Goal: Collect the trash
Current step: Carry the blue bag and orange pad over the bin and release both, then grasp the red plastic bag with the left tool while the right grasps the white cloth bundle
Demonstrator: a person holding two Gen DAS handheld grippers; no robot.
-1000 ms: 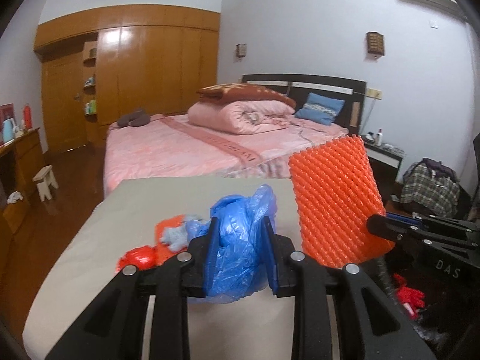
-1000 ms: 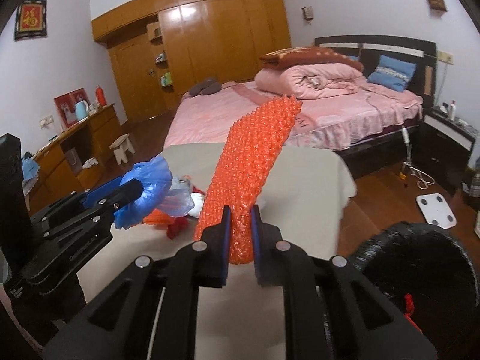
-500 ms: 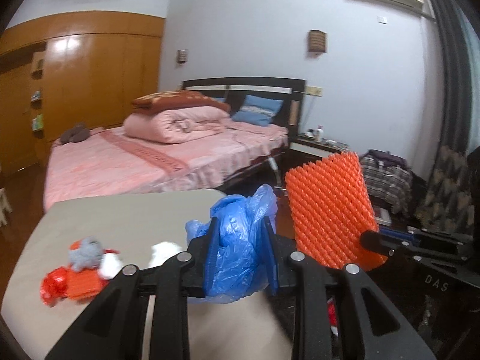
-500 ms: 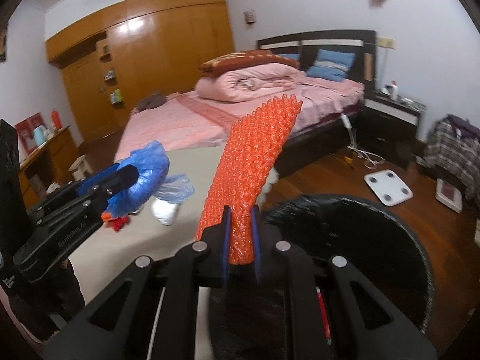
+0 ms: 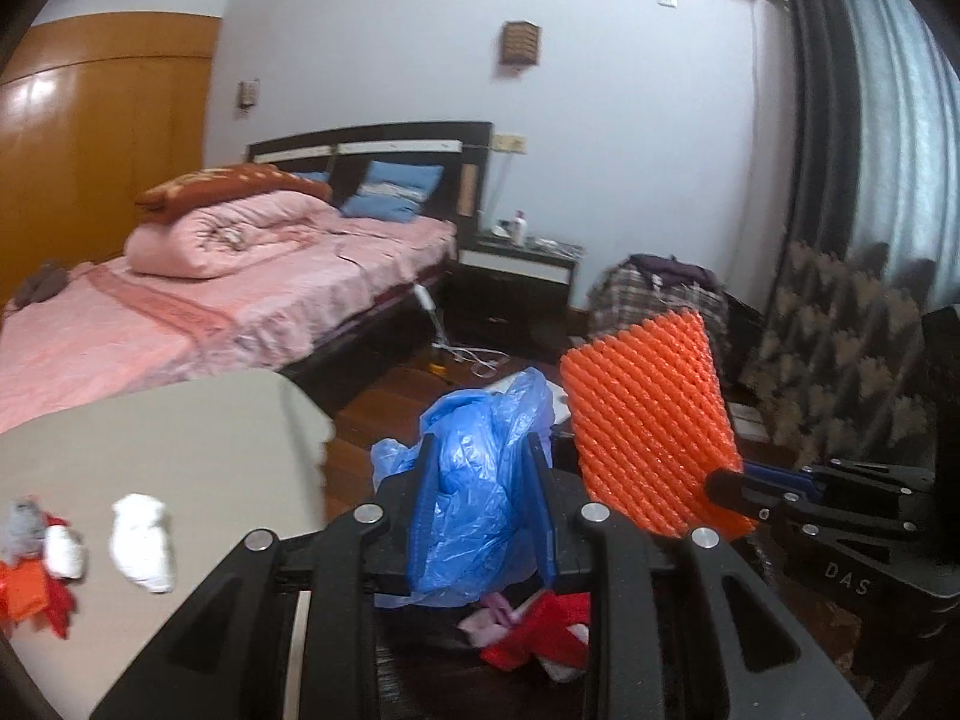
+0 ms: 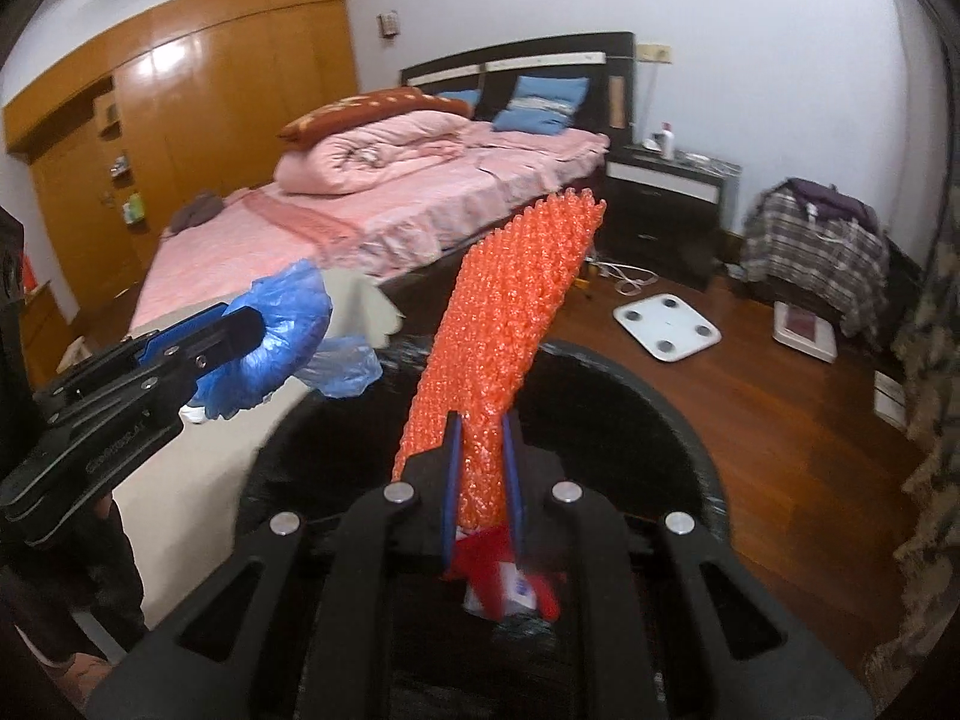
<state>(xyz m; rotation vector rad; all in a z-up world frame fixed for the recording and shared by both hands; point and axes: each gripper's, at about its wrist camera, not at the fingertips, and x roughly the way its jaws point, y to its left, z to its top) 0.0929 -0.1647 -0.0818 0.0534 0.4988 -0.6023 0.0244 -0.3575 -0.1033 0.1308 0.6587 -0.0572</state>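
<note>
Left of the fingers, the beige table (image 5: 180,438) carries a white wad (image 5: 144,534), a grey scrap (image 5: 27,528) and red-orange scraps (image 5: 30,600).

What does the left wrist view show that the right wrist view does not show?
Only the left wrist view shows the scraps lying on the table. Only the right wrist view shows the bin rim as a whole and the scale on the floor. Both show the left gripper shut on the blue bag, the right gripper shut on the orange sheet, red trash below the jaws, and the bed.
</note>
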